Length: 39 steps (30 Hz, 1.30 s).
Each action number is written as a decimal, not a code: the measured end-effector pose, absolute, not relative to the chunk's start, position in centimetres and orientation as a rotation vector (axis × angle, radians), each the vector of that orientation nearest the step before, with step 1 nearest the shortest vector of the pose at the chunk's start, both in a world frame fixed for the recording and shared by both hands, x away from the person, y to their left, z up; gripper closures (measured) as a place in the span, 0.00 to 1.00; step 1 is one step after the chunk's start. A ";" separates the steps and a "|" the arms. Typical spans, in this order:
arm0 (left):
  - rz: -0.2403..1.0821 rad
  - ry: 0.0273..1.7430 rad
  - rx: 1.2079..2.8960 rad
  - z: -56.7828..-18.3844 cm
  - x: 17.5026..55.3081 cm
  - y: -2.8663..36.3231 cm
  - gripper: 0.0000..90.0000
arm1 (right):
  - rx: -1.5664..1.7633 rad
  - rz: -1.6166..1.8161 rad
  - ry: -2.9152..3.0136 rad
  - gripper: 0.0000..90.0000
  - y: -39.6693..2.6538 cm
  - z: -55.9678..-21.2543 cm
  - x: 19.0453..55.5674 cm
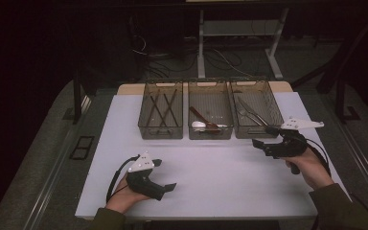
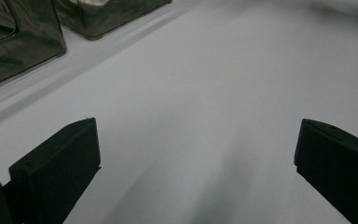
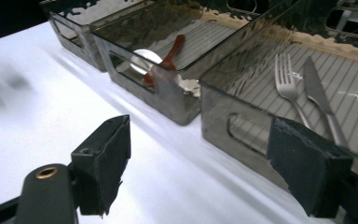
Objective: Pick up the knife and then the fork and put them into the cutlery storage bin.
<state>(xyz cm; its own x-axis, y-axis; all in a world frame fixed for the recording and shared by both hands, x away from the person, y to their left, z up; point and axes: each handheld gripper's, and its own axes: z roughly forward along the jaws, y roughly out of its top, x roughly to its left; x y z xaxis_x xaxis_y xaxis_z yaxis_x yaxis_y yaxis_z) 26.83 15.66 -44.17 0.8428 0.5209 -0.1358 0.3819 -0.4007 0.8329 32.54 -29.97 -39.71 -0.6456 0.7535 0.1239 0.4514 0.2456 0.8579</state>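
Observation:
Three smoky clear bins stand in a row at the back of the white table (image 1: 211, 167). The left bin (image 1: 160, 110) holds dark chopsticks. In the middle bin (image 1: 210, 111) lie a brown spoon (image 3: 170, 53) and a white spoon (image 3: 142, 60). A metal fork (image 3: 286, 84) and knife (image 3: 319, 100) rest in the right bin (image 1: 256, 108). My right gripper (image 1: 263, 136) hovers open just in front of the right bin, nothing between its jaws. My left gripper (image 1: 165, 175) sits open low over the near left of the table, empty.
The bins' front walls (image 3: 242, 135) rise close ahead of the right gripper. Bare white tabletop (image 2: 205, 93) lies between the two grippers. Beyond the table are a dark floor, cables and a white desk frame (image 1: 239, 43).

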 end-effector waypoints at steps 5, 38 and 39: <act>0.180 0.664 2.035 -44.2 26.8 15.7 0.00 | 1.097 1.374 2.219 0.24 -29.8 -40.3 31.5; 0.182 0.665 2.036 -44.1 26.7 15.6 0.00 | 1.045 1.409 2.311 0.20 -29.6 -44.4 26.1; 0.183 0.666 2.036 -44.1 26.7 15.6 0.00 | 1.044 1.408 2.312 0.20 -29.6 -44.3 26.1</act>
<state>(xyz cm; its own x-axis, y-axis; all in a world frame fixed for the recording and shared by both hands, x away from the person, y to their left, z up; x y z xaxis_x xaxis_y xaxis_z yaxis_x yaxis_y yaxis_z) 26.68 15.58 -44.15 0.8405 0.5248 -0.1347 0.3824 -0.3985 0.8336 26.09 -29.57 -44.33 -0.7162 0.6806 0.1547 0.4497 0.2804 0.8480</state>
